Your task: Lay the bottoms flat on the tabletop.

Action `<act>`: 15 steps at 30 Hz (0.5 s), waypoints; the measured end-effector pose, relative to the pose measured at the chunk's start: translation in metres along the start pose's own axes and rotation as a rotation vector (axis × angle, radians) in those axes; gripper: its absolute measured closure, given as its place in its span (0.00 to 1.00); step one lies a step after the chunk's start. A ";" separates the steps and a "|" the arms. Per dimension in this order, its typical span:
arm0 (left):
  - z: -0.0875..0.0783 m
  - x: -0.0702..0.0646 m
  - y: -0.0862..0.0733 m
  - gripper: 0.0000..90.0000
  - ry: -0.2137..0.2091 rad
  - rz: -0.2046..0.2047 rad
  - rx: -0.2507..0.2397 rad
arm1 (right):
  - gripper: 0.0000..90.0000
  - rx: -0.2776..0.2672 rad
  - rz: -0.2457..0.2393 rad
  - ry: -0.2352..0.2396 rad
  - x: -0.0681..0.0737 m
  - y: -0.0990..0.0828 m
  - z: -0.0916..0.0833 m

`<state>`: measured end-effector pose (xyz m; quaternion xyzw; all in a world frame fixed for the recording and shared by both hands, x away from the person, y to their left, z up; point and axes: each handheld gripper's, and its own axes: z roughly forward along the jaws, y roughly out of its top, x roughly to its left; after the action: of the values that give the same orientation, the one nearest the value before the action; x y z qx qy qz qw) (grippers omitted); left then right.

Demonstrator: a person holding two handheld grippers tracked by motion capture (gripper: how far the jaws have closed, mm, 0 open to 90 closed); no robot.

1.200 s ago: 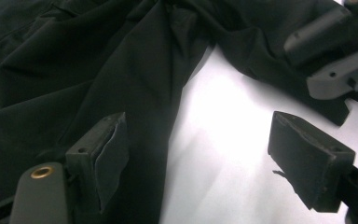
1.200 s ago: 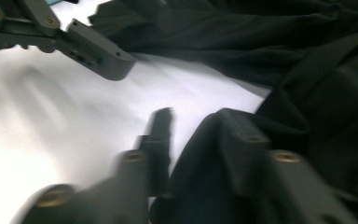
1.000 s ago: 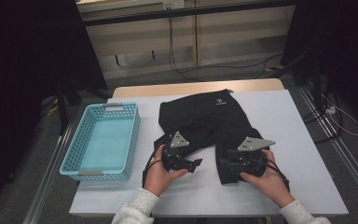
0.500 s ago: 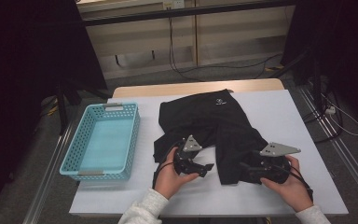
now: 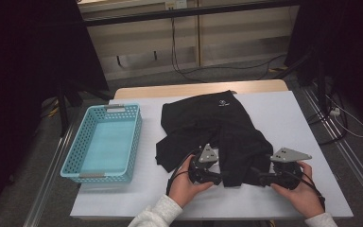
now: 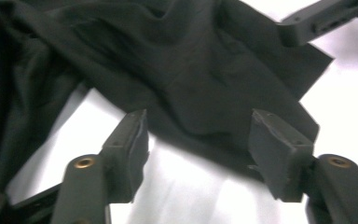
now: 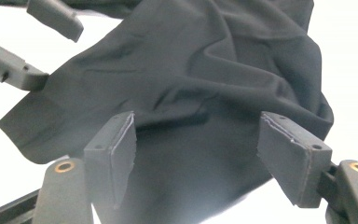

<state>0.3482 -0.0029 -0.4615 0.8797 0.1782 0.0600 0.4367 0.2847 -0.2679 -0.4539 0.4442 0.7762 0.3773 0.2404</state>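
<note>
left hand (image 5: 185,182): near table edge, wrapped round left gripper (image 5: 216,178), which points right at the garment's near hem
left gripper jaws: stand apart, have just been closing; in the left gripper view (image 6: 198,142) the hem lies between and beyond them on the table, pads not pressing on cloth
right hand (image 5: 298,189): near edge, right of the garment, holding right gripper (image 5: 255,177), which points left at the same hem
right gripper jaws: stand apart, have just been opening; in the right gripper view (image 7: 205,140) cloth runs across the gap between the pads, nothing pinched
grippers: tips face each other across the near hem, close but apart; each one's jaws show in the other's view, upper corner
black garment (image 5: 217,132): lies rumpled on the white table (image 5: 288,118), centre, spreading from the near hem back toward the far edge; small white logo (image 5: 224,103) at the far end
basket (image 5: 105,142): turquoise, perforated, left of the garment, just apart from it, long side running near to far
far: floor, cables, pale wall panels behind the table
</note>
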 end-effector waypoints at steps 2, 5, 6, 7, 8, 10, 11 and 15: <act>0.001 -0.004 0.002 0.44 -0.013 0.009 0.005 | 0.31 -0.005 0.004 -0.004 -0.001 0.000 -0.001; 0.001 -0.008 0.004 0.43 -0.017 0.009 0.001 | 0.31 -0.005 0.005 -0.003 0.000 0.000 -0.002; 0.001 -0.009 0.005 0.43 -0.020 0.012 0.004 | 0.31 -0.005 0.005 -0.004 0.000 0.000 -0.002; 0.001 -0.011 0.006 0.42 -0.032 0.013 0.012 | 0.31 -0.006 0.002 -0.004 0.001 -0.001 -0.003; 0.002 -0.012 0.006 0.42 -0.032 0.024 0.022 | 0.31 -0.010 0.000 0.001 0.001 -0.001 -0.004; 0.004 -0.014 0.005 0.42 -0.051 0.023 0.031 | 0.31 -0.009 0.001 0.002 0.000 -0.003 -0.005; 0.006 -0.015 0.004 0.42 -0.053 0.033 0.034 | 0.31 -0.005 0.005 0.001 0.000 -0.003 -0.005; 0.010 -0.018 0.001 0.52 -0.056 0.061 0.074 | 0.31 -0.007 0.000 0.010 0.001 -0.004 -0.007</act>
<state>0.3347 -0.0176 -0.4658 0.9016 0.1412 0.0418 0.4068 0.2770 -0.2707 -0.4526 0.4414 0.7761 0.3822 0.2380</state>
